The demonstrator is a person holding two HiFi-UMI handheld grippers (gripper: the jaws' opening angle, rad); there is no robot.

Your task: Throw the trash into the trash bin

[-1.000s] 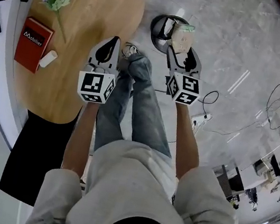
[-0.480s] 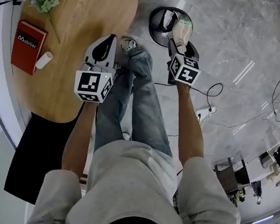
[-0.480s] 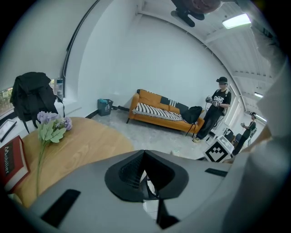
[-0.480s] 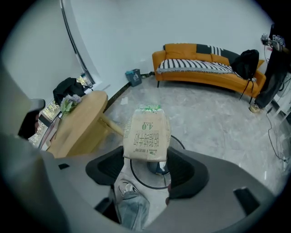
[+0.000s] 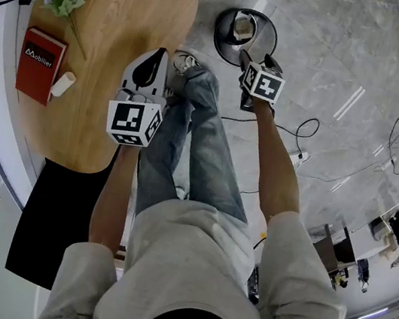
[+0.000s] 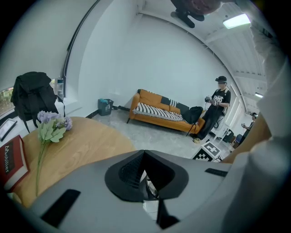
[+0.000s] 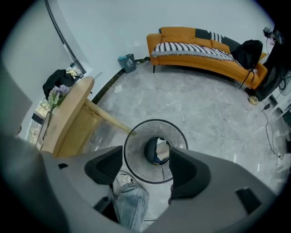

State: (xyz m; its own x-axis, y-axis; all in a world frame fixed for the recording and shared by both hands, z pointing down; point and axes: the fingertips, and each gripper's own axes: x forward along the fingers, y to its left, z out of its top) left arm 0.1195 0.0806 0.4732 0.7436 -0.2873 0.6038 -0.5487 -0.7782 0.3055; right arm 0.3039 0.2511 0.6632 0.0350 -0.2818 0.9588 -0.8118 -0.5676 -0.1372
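Right claw (image 7: 146, 167) hangs open above the bin (image 7: 135, 157), trash (image 7: 162, 147) lying inside; left claw (image 6: 144, 157) is closed, empty, at the surface (image 6: 82, 145) edge.

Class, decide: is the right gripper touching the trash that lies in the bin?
Apart. The right gripper view shows the right gripper with its jaws spread and empty, and the trash lying below them at the bottom of the trash bin.
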